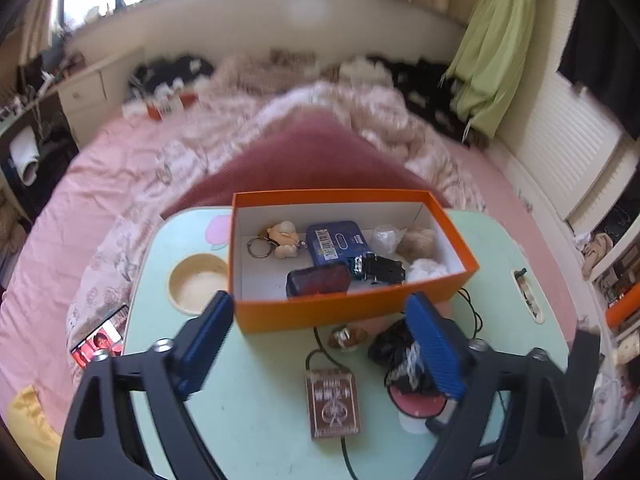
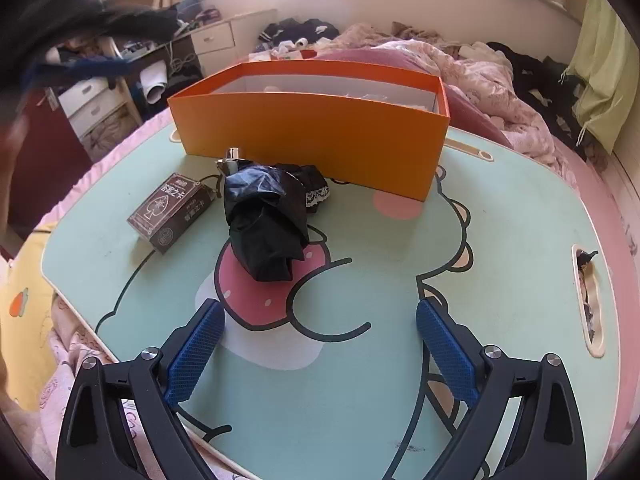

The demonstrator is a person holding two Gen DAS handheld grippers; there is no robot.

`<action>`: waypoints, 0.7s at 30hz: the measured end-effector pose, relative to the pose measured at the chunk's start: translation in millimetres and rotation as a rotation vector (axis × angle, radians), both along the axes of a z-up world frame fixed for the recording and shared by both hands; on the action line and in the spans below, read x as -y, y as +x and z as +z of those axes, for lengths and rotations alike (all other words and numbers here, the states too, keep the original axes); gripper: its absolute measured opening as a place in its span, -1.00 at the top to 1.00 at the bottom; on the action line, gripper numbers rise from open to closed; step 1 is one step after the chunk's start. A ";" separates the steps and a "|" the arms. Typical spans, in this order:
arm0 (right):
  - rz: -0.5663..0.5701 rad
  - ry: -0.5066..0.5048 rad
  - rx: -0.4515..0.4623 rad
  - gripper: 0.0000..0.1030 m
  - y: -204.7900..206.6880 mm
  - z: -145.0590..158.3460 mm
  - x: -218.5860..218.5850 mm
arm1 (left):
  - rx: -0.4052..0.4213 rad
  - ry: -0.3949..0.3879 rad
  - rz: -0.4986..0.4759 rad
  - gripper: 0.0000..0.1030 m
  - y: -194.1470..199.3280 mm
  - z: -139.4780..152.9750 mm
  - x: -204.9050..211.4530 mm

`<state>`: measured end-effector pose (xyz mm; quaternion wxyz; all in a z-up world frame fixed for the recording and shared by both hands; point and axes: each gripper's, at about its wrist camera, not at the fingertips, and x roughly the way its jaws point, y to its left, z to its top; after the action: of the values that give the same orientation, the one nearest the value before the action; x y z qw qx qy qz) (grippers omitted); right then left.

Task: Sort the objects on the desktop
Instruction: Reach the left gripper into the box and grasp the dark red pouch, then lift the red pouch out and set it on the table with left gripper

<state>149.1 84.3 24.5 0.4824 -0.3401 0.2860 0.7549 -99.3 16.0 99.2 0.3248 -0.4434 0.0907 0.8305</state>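
While both tools hung over the mint-green cartoon-printed lap table, neither one gripped anything. The left gripper had its blue ribbed fingers spread wide, released, just short of the near wall of the open orange cardboard box. The right gripper was likewise spread and empty, low over the pink strawberry print on the table.

Inside the white-lined box lay a cream plush keychain figure with a metal ring, a dark blue rectangular tin with a barcode label, a dark red oblong case against the near wall, a small black plastic device, a clear crumpled wrapper, a tan fuzzy lump and a white fluffy wad.

Outside the box, on the table, lay a brown box of playing cards with a spade emblem, and just beside it a crumpled black plastic bag resting partly on the strawberry print. A small shiny metal object sat between the bag and the orange wall; what it was could not be told. A thin black cord ran under the card box. A round cream-coloured bowl sat left of the orange box. The table stood on a bed with pink bedding.
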 end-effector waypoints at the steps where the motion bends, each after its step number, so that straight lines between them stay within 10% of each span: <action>1: -0.001 0.001 -0.009 -0.88 1.6 0.0 0.0 | 0.041 -0.047 -0.003 -0.44 -13.5 -2.8 -10.8; 5: -0.006 0.000 -0.040 -0.88 1.7 2.4 2.1 | 0.231 -0.157 -0.029 -0.25 -49.5 -33.0 -48.5; 13: -0.068 0.003 -0.081 -0.88 6.7 3.8 3.6 | 0.344 -0.271 0.056 -0.22 -71.4 -77.5 -70.3; 21: -0.099 0.004 -0.106 -0.88 10.0 4.7 4.6 | 0.267 -0.318 0.041 -0.21 -68.0 -81.3 -81.2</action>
<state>159.2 79.7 29.2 0.5039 -0.2841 0.3262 0.7477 -167.3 97.2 17.9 0.2429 -0.5970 0.1678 0.7460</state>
